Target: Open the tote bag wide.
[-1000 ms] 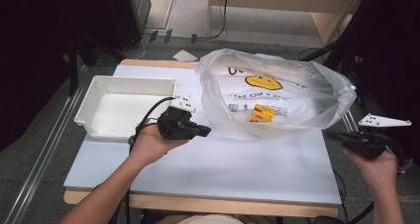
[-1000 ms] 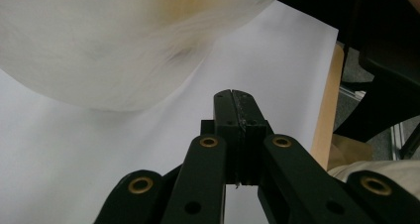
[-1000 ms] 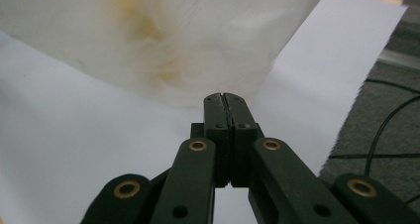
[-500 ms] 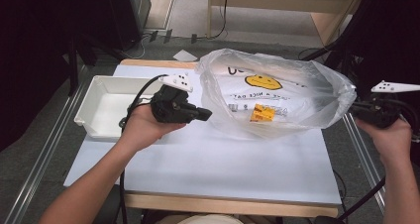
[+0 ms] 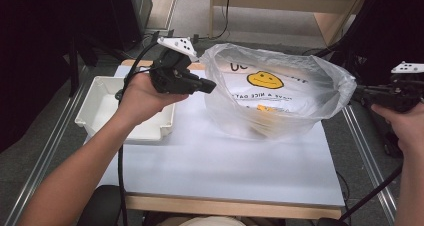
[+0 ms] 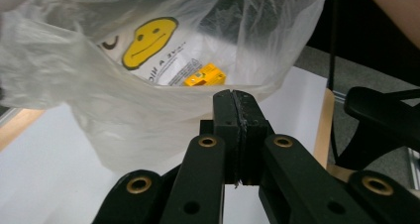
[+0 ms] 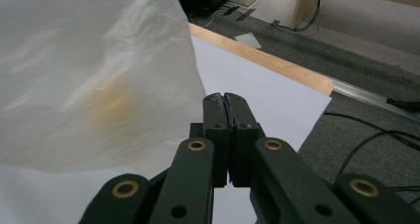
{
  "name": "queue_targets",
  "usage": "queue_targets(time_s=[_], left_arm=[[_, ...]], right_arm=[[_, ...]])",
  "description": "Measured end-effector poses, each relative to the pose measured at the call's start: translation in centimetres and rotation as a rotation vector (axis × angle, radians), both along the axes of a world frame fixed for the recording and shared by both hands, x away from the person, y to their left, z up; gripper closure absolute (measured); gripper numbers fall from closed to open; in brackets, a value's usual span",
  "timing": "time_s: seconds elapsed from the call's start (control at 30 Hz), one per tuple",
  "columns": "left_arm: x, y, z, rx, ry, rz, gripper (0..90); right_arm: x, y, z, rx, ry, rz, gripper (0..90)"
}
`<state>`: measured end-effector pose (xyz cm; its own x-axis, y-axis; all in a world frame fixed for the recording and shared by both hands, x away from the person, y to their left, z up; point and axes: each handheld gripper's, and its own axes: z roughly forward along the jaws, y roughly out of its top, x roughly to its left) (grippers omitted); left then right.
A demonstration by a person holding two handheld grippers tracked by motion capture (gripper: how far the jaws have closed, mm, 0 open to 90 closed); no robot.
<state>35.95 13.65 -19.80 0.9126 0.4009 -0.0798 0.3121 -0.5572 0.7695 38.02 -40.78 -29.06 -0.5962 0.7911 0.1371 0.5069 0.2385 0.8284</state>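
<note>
A clear plastic bag printed with a yellow smiley face stands with its mouth open on the white table. A small yellow item lies inside it, also seen through the plastic as the yellow item in the left gripper view. My left gripper is shut at the bag's left rim, and the rim meets its tips. My right gripper is shut at the right rim, with the bag's plastic reaching its tips.
A white tray sits at the table's left, under my left hand. Wooden shelving stands beyond the far edge. A black chair part and cables lie off the table's side.
Both grippers have risen and moved farther from me. The bag went from lying slumped to standing up, with its mouth stretched open between them.
</note>
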Motion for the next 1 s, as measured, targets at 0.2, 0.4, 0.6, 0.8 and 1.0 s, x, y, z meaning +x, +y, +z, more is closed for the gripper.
queue_targets(time_s=[0.2, 0.4, 0.6, 0.8, 1.0], left_arm=[[0.8, -1.0, 1.4, 0.016, -0.022, 0.012, 90.0], [2.6, -3.0, 3.0, 0.031, -0.023, 0.017, 90.0], [4.6, -4.7, 3.2, 0.064, -0.009, 0.027, 90.0], [6.0, -6.6, 3.5, 0.063, -0.01, 0.029, 90.0], [6.2, -8.7, 3.7, 0.081, -0.014, 0.014, 90.0]], right_arm=[[-0.8, -1.7, 1.5, -0.003, -0.009, -0.048, 89.8], [0.4, -0.5, 4.5, -0.021, -0.052, -0.038, 89.7], [2.0, 1.5, 7.2, -0.043, -0.072, 0.0, 89.7], [3.6, 5.4, 10.3, -0.06, -0.101, 0.062, 89.8], [3.8, 9.4, 11.8, -0.062, -0.118, 0.135, 89.8]])
